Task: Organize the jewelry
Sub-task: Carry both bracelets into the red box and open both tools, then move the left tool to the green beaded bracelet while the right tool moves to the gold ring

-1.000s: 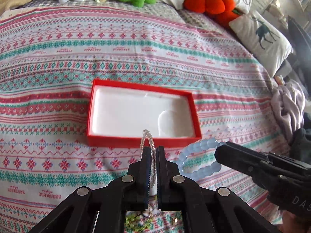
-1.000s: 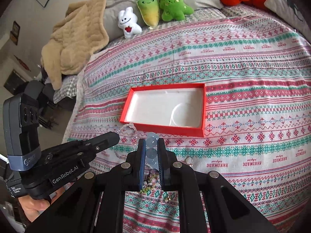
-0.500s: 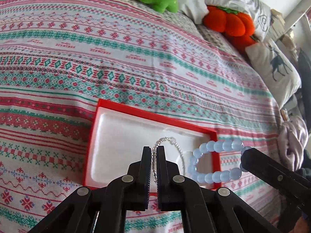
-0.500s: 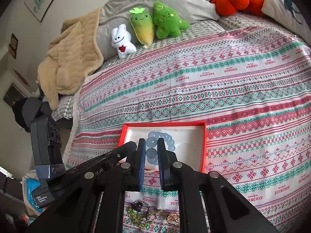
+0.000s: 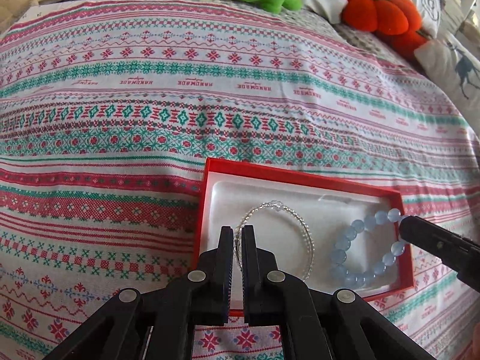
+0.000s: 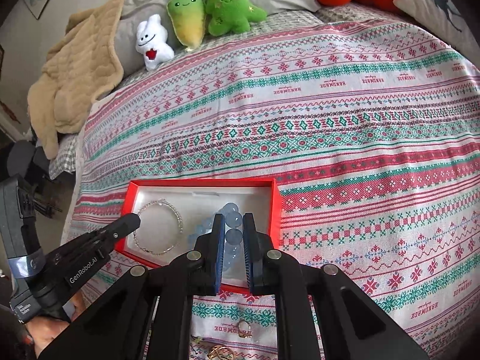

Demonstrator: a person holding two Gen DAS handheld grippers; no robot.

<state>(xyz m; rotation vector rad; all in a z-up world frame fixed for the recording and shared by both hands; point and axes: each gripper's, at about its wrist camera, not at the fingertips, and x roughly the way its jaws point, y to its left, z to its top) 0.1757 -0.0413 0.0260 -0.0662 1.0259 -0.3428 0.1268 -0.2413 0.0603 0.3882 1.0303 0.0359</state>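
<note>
A: Looking past the black left hand-held gripper (image 5: 237, 231), what stays hard to make out?

B: Its fingers hide part of the clear crystal-bead bracelet (image 5: 309, 240) they are clamped on; the loop lies inside the shallow red cardboard box with a white moulded lining (image 5: 300, 178) on the bed.

A: And the other view?

B: It alone shows small gold rings (image 6: 244, 328), cut off behind the right hand-held gripper (image 6: 233, 220), which is clamped on the pale blue round-bead bracelet (image 6: 233, 219) over the box.

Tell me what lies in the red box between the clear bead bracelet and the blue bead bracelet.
Nothing: only bare white lining separates the clear bead bracelet from the blue bead bracelet inside the red box. The left wrist view shows this best.
</note>
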